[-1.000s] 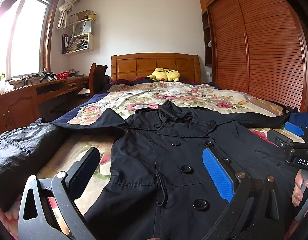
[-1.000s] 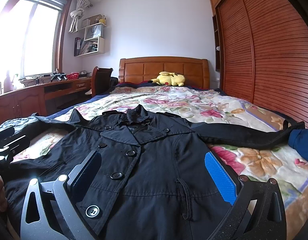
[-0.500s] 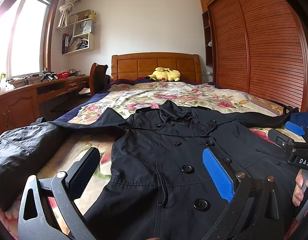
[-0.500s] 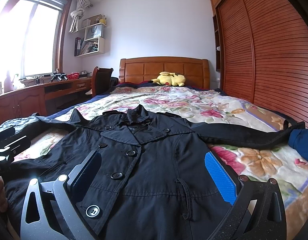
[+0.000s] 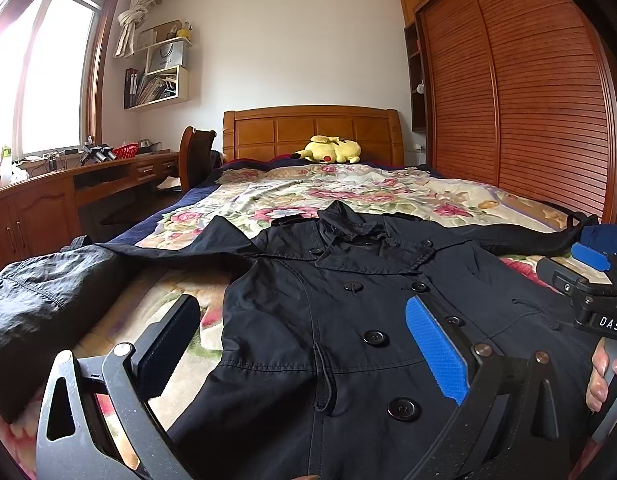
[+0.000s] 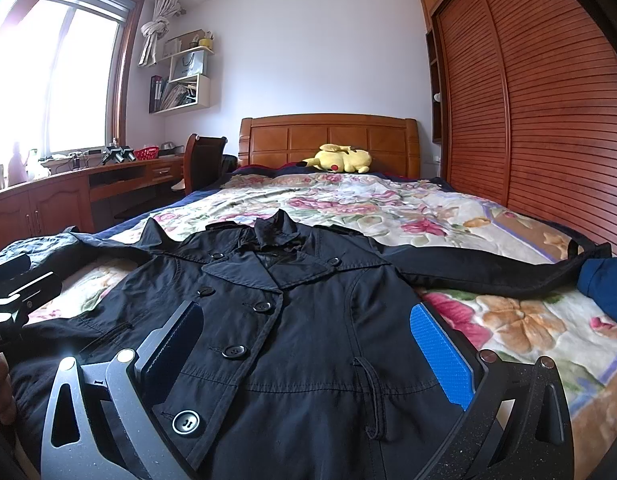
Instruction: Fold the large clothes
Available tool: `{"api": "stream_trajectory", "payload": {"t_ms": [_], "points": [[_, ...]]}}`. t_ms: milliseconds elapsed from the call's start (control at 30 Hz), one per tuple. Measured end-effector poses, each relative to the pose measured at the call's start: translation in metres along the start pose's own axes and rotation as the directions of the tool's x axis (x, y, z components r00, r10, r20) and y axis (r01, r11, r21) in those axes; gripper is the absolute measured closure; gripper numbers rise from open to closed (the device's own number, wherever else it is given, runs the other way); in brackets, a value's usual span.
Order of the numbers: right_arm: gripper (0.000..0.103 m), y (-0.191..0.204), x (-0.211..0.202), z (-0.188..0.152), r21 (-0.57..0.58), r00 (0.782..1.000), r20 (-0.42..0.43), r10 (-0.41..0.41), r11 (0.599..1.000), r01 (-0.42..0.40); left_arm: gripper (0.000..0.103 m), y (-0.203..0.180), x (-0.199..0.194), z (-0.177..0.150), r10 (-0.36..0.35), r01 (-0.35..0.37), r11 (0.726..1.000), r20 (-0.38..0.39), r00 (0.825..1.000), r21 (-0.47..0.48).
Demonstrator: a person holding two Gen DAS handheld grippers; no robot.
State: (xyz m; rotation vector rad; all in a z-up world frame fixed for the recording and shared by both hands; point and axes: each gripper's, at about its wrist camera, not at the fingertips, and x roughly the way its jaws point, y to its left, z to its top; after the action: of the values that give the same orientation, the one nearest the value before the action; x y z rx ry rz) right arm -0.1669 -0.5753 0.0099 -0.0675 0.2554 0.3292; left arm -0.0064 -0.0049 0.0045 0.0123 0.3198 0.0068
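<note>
the left claw (image 5: 304, 344) is held wide open, with nothing gripped between its two fingers; the blue pad (image 5: 436, 350) is seen on its right finger and the dark pad (image 5: 168, 344) on its left one. the right claw (image 6: 308, 356) is likewise spread wide, its blue pad (image 6: 442, 354) set on the right side and its dark pad (image 6: 170, 354) on the left, nothing being clamped. both claws are pointed forward and kept level, side by side. to the right of the left claw, the right hand (image 5: 604, 372) is seen wrapped round its handle. to the left of the right claw, a little of the left hand (image 6: 2, 392) is seen at the edge.
</note>
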Motion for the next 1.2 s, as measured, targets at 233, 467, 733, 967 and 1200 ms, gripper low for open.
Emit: {"api": "stream_trajectory", "payload": {"t_ms": [233,467,733,967,1200], "points": [[0.0,0.0003,0.0,0.0,0.0,1.0,0.0,0.0,1.0,0.0,0.0,-0.0002,-0.0001,0.0,0.0,0.0,1.0,0.0,1.0,0.0],[0.0,0.0007,0.0,-0.0003,0.0,1.0,0.001,0.0,1.0,0.0,0.0,-0.0001,-0.0004,-0.0003,0.0,0.0,1.0,0.001,1.0,0.0],[0.0,0.0008,0.0,-0.0005,0.0,1.0,0.0,0.0,1.0,0.0,0.0,-0.0002,-0.0005,-0.0006,0.0,0.0,1.0,0.001,1.0,0.001],[0.0,0.0007,0.0,-0.0006,0.001,1.0,0.0,0.0,1.0,0.0,0.0,-0.0004,-0.0006,-0.001,-0.001,0.001,1.0,0.001,1.0,0.001],[0.0,0.0046,0.0036,0.0011,-0.017,1.0,-0.026,0.011,1.0,-0.011,0.0,0.0029,0.0028,0.0016,-0.03,0.03,1.0,-0.024,0.999,0.001]]}}
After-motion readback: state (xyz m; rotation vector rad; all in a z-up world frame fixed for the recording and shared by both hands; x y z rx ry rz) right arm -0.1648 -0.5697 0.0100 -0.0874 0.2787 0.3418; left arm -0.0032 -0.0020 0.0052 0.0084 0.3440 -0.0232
